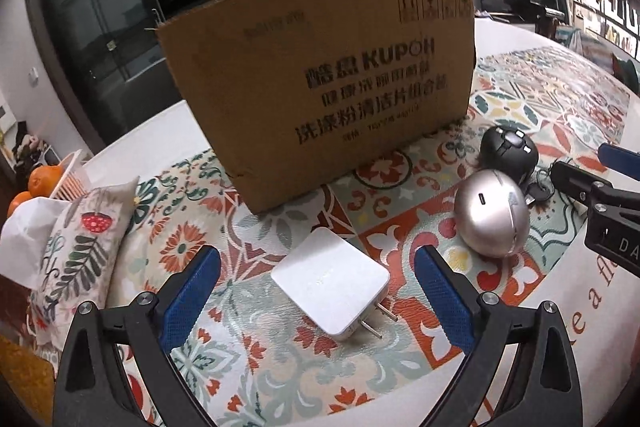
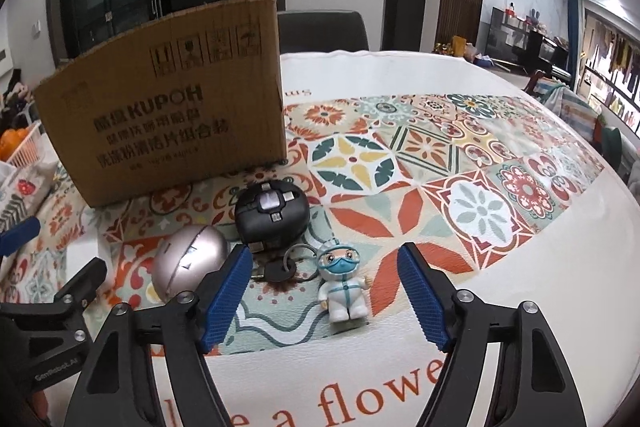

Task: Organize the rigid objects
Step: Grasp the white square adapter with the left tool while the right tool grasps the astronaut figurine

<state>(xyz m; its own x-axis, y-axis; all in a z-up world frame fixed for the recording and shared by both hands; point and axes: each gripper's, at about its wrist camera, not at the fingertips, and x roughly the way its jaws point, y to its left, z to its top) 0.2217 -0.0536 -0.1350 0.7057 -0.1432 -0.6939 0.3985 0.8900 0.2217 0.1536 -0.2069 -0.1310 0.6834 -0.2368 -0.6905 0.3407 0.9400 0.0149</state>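
Note:
A white plug charger (image 1: 334, 283) lies on the patterned tablecloth between the fingers of my open left gripper (image 1: 316, 301). A silver egg-shaped device (image 1: 490, 213) and a black round device (image 1: 508, 147) lie to its right; both also show in the right wrist view, silver (image 2: 188, 259) and black (image 2: 272, 213). A small white figurine in a blue mask (image 2: 344, 287), with a key ring and black key (image 2: 280, 269) beside it, stands between the fingers of my open right gripper (image 2: 322, 301). A brown cardboard box (image 1: 320, 83) (image 2: 168, 107) stands behind.
A printed pillow (image 1: 80, 247) and a white basket with oranges (image 1: 48, 183) sit at the left. The right gripper's body (image 1: 600, 203) reaches in from the right. A dark chair (image 2: 324, 31) stands behind the table. Glass doors lie beyond.

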